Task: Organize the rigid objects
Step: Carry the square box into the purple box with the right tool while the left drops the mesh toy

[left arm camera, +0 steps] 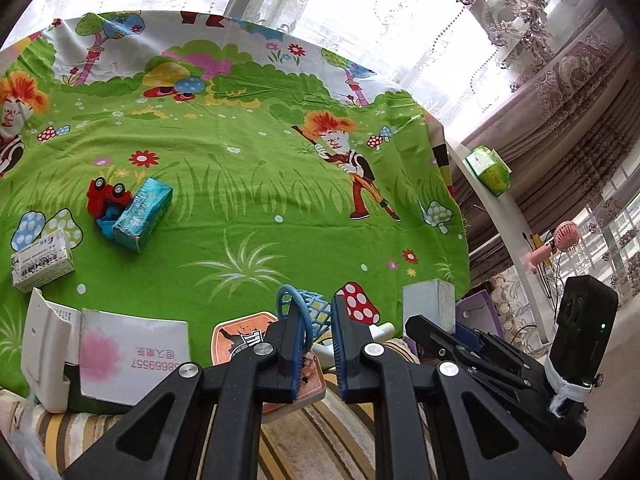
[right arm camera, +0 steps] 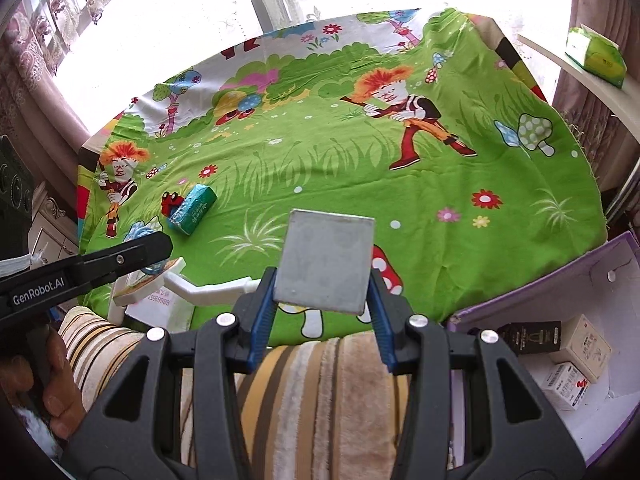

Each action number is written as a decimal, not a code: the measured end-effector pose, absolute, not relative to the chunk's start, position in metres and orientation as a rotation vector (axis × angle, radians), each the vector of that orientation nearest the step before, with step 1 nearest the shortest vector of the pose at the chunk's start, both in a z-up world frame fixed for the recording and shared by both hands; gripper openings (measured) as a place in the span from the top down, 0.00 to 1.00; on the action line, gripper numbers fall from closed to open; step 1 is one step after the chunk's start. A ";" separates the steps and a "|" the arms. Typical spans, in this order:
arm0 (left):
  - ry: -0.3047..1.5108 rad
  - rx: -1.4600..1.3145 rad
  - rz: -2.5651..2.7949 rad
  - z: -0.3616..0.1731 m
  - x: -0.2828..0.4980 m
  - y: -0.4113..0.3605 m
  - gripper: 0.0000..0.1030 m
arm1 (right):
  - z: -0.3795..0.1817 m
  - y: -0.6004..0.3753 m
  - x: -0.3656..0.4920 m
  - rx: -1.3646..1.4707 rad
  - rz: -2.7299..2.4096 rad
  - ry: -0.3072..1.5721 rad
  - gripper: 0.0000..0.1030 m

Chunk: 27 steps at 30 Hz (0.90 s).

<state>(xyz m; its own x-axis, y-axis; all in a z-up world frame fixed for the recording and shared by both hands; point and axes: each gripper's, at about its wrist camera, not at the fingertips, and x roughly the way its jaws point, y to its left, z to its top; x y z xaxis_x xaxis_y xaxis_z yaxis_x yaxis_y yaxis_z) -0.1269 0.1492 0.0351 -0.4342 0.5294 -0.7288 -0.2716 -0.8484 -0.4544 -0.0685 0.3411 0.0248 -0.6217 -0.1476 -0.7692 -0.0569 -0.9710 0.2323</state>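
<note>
Upper left of your right wrist view: toy truck (right arm camera: pixel 171 201) touching the wrapped box (right arm camera: pixel 193 209) on the table (right arm camera: pixel 460 248). Lower right: storage box (right arm camera: pixel 608 420) holding three cartons (right arm camera: pixel 566 386).

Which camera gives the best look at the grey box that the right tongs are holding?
The right wrist view: the grey box fills the centre, its broad face toward the lens, clamped in the right tongs. The left wrist view shows the grey box only at its edge, partly behind the tongs.
</note>
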 end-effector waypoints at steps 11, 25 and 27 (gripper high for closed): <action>-0.243 -1.282 2.134 0.041 -0.098 0.247 0.87 | 0.023 0.466 -0.012 1.397 -2.944 -0.563 0.54; 0.110 -1.254 1.912 0.024 -0.043 0.355 0.85 | 0.027 0.551 0.022 1.407 -3.099 -0.658 0.54; 0.136 -1.266 1.891 0.019 -0.040 0.361 0.79 | 0.027 0.555 0.022 1.405 -3.101 -0.667 0.54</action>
